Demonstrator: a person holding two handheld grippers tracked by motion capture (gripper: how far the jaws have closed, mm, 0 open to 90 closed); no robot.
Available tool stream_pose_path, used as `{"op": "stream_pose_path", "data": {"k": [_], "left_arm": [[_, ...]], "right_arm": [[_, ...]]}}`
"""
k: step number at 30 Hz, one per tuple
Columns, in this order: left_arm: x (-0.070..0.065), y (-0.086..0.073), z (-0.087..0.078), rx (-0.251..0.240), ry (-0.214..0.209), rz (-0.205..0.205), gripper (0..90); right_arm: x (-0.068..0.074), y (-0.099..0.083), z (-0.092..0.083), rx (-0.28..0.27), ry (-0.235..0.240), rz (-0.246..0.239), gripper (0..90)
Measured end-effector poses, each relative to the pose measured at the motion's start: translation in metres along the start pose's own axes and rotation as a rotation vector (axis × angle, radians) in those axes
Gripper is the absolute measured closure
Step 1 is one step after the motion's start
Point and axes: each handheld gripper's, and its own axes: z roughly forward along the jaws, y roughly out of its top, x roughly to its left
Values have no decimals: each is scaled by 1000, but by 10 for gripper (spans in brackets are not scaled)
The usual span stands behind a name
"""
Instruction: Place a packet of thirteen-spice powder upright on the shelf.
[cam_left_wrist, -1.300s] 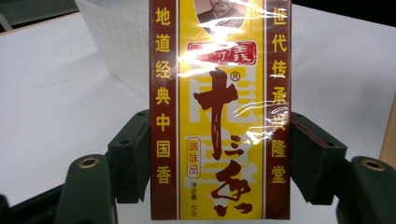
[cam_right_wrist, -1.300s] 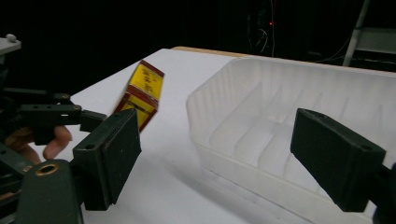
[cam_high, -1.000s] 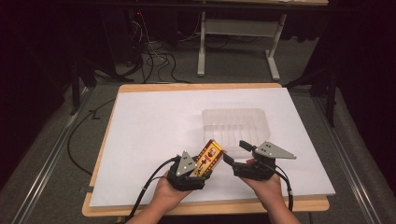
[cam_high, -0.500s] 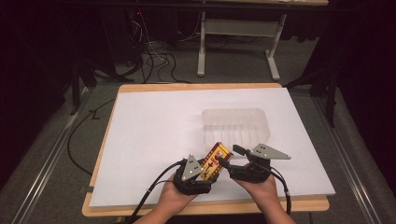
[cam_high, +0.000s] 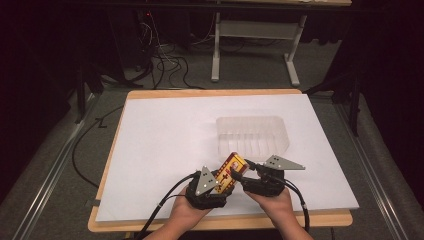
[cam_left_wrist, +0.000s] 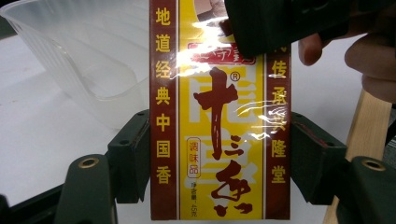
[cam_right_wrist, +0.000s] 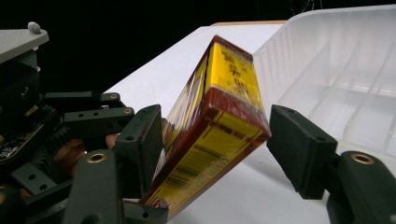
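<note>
Tongs (cam_left_wrist: 219, 154) around glossy rectangular box (cam_left_wrist: 219, 116)

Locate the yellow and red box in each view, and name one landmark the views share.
High view: the box sits low and centre, between the left gripper and the right gripper.
Left gripper view: the box stands upright in the centre, clamped between that gripper's jaws.
Right gripper view: the box leans at the centre, between jaws that have just been closing.
Shared landmark: the clear tray, upper left and upper right in the gripper views.
</note>
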Motion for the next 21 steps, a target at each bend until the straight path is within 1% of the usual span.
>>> {"op": "stream_pose_path", "data": {"k": [6, 13, 16, 21], "left_arm": [[1, -1, 1, 3, 7, 2, 329], [1, -2, 2, 12, 9, 4, 329], [1, -2, 3, 16, 3, 0, 329], [2, -3, 5, 32, -6, -10, 328]], "right_arm": [[0, -1, 2, 0, 9, 12, 420], [0, -1, 0, -14, 12, 8, 512], [0, -1, -1, -15, 15, 18, 536], [-1, -1, -1, -16, 34, 28, 581]]}}
